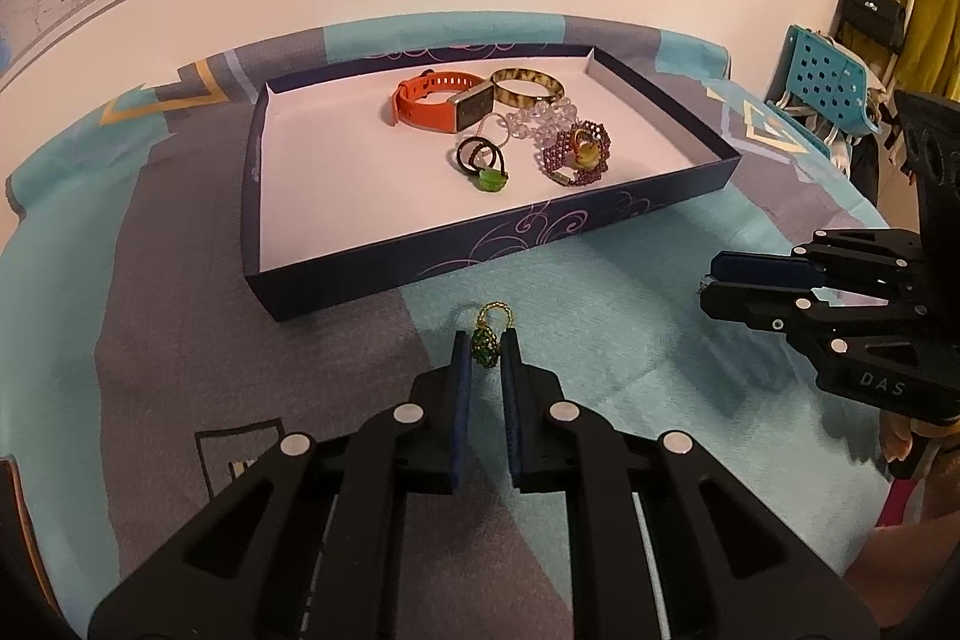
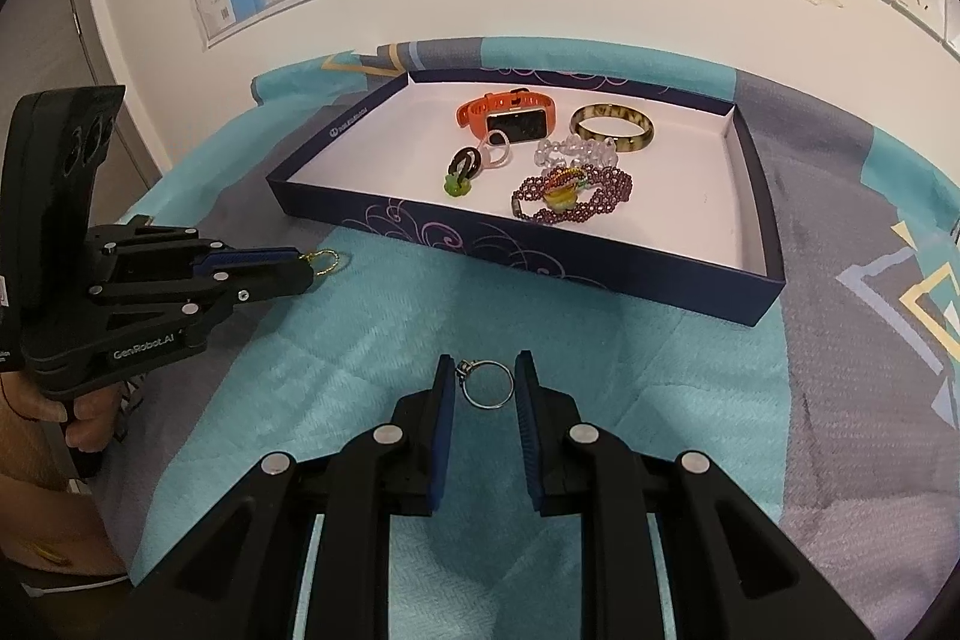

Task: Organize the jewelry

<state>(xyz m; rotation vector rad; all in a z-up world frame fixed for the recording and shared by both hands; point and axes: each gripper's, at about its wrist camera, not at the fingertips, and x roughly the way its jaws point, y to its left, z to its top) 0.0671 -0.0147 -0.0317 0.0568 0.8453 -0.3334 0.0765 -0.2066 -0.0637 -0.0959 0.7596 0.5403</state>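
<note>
Left gripper (image 1: 485, 346), closed on a green beaded ring (image 1: 485, 343), its gold bead loop (image 1: 494, 311) protruding past the pads, just above the teal-and-grey cloth (image 1: 600, 316). Right gripper (image 2: 483, 381), narrowly parted around a silver ring (image 2: 489, 384); whether the pads touch it cannot be told. Beyond both, the dark blue tray (image 2: 540, 253) holds an orange watch (image 2: 510, 115), a mottled bangle (image 2: 612, 127), hair ties (image 2: 462, 166) and purple beaded bracelets (image 2: 576, 199)

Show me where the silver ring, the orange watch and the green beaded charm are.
silver ring (image 2: 489, 385), right wrist view, on the band's near-left edge.
orange watch (image 1: 471, 109), left wrist view, on its screen face.
green beaded charm (image 1: 483, 346), left wrist view, on the green bead.
</note>
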